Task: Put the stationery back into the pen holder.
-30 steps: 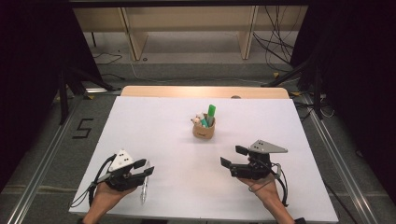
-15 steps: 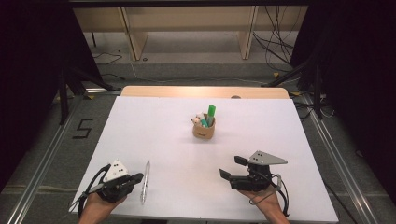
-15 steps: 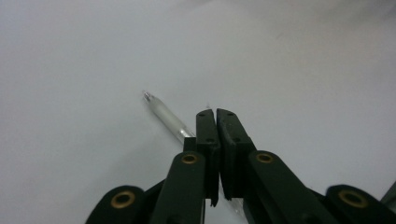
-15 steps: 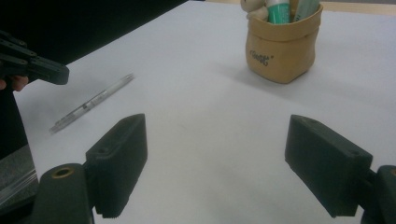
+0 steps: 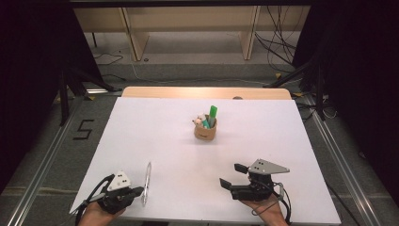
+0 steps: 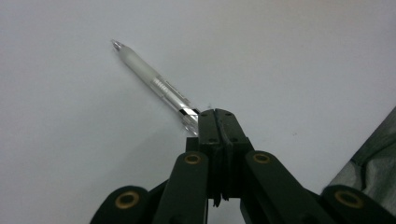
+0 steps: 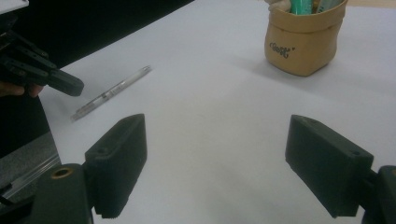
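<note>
Pen: a clear ballpoint pen [image 5: 147, 182] is seen lying flat on the white tabletop [image 5: 155, 132], in the lower left of the high view, its length running up and down the frame.
Pen, close view: in the left gripper view the pen [image 6: 154, 84] is laid diagonally from the middle towards the upper left, tip pointing away; its near end is partly covered by the tips of the tongs, and whether it is touched cannot be told.
Left tongs: the left tongs [image 5: 137, 191] are held low at the bottom left edge of the high view, just beside the lower end of the pen; in the left gripper view [image 6: 215, 122] the two jaws are pressed together with nothing gripped between them.
Right tongs: the right tongs [image 5: 230, 176] are placed at the lower right of the high view, well apart from the pen; in the right gripper view [image 7: 229, 158] the jaws are spread wide with bare tabletop between them.
Pen pot: a tan fabric pot [image 5: 205, 130] is stood upright near the middle of the tabletop, with a green marker [image 5: 212, 114] and other small items held inside.
Pot, right gripper view: the pot [image 7: 303, 44] is shown at the upper right, the pen [image 7: 109, 93] at the left.
</note>
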